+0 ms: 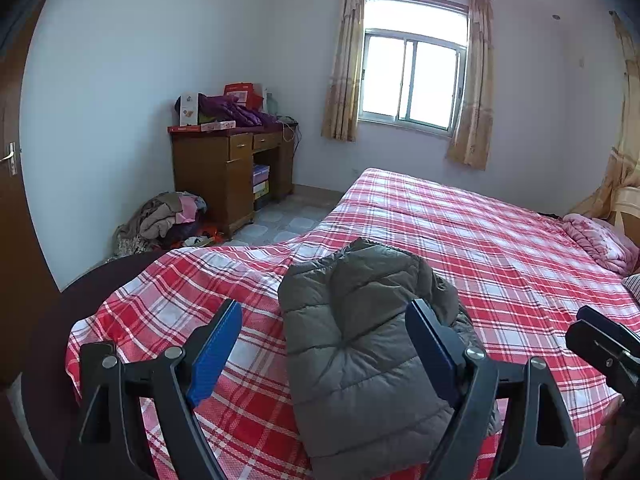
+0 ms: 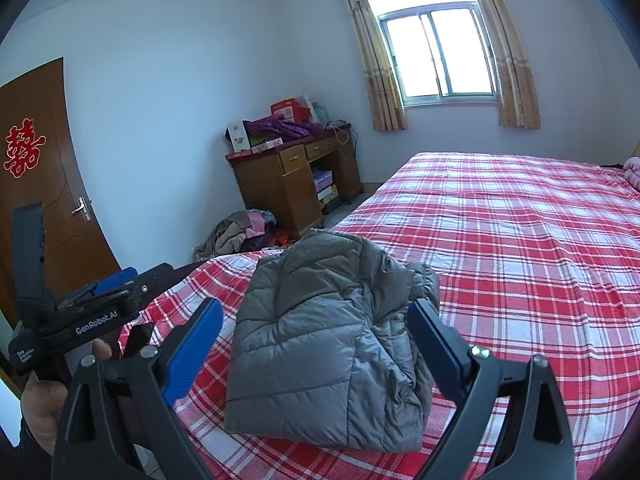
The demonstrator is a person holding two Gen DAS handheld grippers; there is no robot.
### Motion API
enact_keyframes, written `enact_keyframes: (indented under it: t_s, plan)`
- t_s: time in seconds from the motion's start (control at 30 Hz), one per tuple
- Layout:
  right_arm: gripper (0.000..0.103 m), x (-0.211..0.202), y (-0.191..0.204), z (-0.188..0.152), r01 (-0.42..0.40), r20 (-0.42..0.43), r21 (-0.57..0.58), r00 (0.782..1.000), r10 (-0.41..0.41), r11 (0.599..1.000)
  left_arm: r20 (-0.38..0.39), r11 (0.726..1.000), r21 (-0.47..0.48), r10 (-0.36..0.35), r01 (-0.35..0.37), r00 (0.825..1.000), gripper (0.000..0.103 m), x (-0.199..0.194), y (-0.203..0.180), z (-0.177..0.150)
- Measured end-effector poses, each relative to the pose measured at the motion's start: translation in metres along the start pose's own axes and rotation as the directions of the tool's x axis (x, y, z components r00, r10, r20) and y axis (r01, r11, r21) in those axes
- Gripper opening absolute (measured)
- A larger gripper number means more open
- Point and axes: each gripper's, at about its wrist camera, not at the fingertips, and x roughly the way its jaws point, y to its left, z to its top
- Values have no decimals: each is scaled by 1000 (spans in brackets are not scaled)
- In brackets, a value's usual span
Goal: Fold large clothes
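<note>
Grey puffer jacket (image 1: 372,344), one, seemingly folded; two grippers, left (image 1: 326,344) and right (image 2: 316,344), spread.

Between my left claw (image 1: 324,340) pads, blue on black arms, lies a grey quilted jacket (image 1: 372,360) on a bed sheet (image 1: 500,240) checked red, white and pink. Beyond my claws: a brown wooden desk (image 1: 228,172), beige floral curtains (image 1: 344,60), pale walls; off to their left, a brown door (image 2: 52,184) with a red paper emblem (image 2: 22,148)
</note>
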Motion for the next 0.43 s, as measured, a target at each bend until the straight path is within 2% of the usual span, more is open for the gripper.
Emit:
enact_keyframes:
  t_s: [0.43]
  plan:
    - [96,1,-3,0,5,-1,6,1000,-5,1000,6,999,38,37,-38,999,84,4,-6,-6]
